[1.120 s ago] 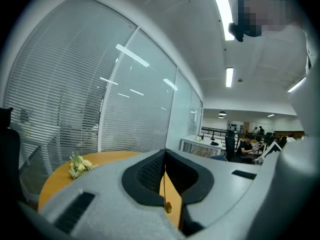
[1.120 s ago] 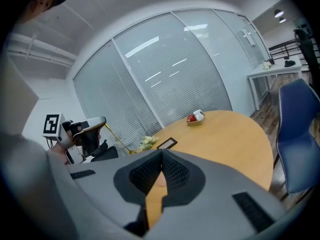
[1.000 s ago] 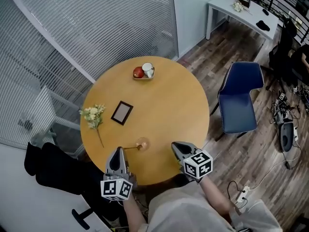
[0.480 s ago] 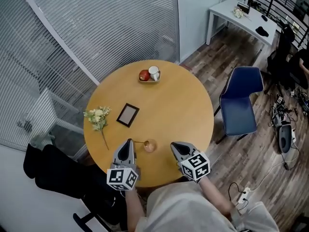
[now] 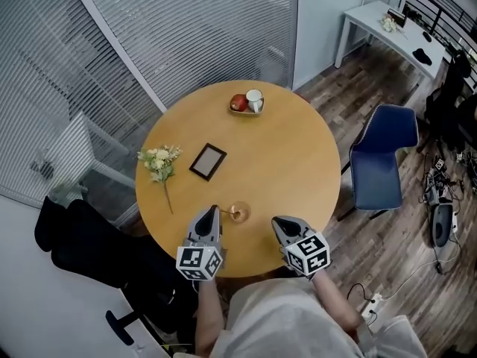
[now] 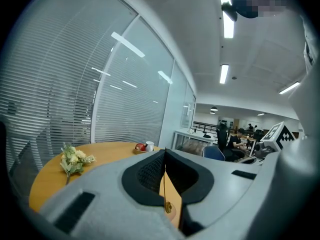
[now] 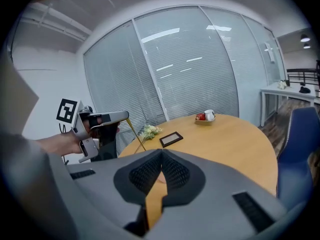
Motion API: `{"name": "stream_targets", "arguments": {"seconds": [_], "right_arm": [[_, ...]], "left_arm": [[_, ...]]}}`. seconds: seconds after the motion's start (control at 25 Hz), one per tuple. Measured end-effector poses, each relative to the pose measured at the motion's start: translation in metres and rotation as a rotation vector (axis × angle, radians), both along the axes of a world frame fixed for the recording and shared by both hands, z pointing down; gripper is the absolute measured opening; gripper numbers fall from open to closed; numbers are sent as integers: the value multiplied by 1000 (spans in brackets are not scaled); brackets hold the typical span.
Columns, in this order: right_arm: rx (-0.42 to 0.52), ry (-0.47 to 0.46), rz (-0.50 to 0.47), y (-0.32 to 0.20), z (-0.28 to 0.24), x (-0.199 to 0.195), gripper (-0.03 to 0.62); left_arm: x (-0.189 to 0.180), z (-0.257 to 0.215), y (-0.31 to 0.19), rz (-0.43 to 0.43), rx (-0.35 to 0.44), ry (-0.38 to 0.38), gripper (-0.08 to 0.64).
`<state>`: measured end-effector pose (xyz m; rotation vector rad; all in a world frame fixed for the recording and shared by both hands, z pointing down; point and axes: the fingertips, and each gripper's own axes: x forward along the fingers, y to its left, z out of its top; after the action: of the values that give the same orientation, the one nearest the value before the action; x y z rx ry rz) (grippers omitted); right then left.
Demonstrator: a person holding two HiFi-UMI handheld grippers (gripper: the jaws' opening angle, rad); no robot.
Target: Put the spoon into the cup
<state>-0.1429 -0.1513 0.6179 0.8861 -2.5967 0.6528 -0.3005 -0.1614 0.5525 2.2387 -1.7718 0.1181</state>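
Observation:
My left gripper (image 5: 214, 210) hovers over the near edge of the round table (image 5: 291, 155), shut on the thin handle of a gold spoon (image 5: 236, 213). The left gripper view shows that handle (image 6: 164, 184) pinched between the jaws. In the right gripper view the spoon (image 7: 134, 131) hangs slanted down from the left gripper (image 7: 125, 115). The white cup (image 5: 255, 100) stands upright at the table's far side on a small tray beside a red apple (image 5: 238, 102); it also shows as the cup (image 6: 149, 146) and the cup (image 7: 209, 115). My right gripper (image 5: 276, 221) sits shut and empty near the front edge.
A bunch of flowers (image 5: 160, 161) and a dark framed picture (image 5: 208, 161) lie left of the table's centre. A blue chair (image 5: 384, 155) stands to the right of the table, and a white desk (image 5: 399, 36) beyond it. A blinds-covered glass wall (image 5: 186, 28) runs behind the table.
The left gripper has moved a little forward and to the right over the table with the spoon in it. The head view has shifted. The right gripper has barely moved.

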Motion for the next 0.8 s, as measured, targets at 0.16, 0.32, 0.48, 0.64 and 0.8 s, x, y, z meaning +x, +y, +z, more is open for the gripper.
{"name": "stream_targets", "arguments": {"seconds": [0.16,0.32,0.48,0.64,0.8], "right_arm": [[-6,14,-48,11,7,-4,-3],[9,32,-78,15,7,-1,-3],[5,37,-87,12,8,-1,-3],[-1,43,-76,7,8,5,-3],[-3,36,-53,1,6,8,-3]], "left_arm": [[2,0,5,-25,7,3,9],[10,-1,4,-17,11,-15,9],[9,1,-2,-15,6,-19,9],[11,5,-9,0,-7,-38,9],[11,11,-17,17,-25,-48,9]]}}
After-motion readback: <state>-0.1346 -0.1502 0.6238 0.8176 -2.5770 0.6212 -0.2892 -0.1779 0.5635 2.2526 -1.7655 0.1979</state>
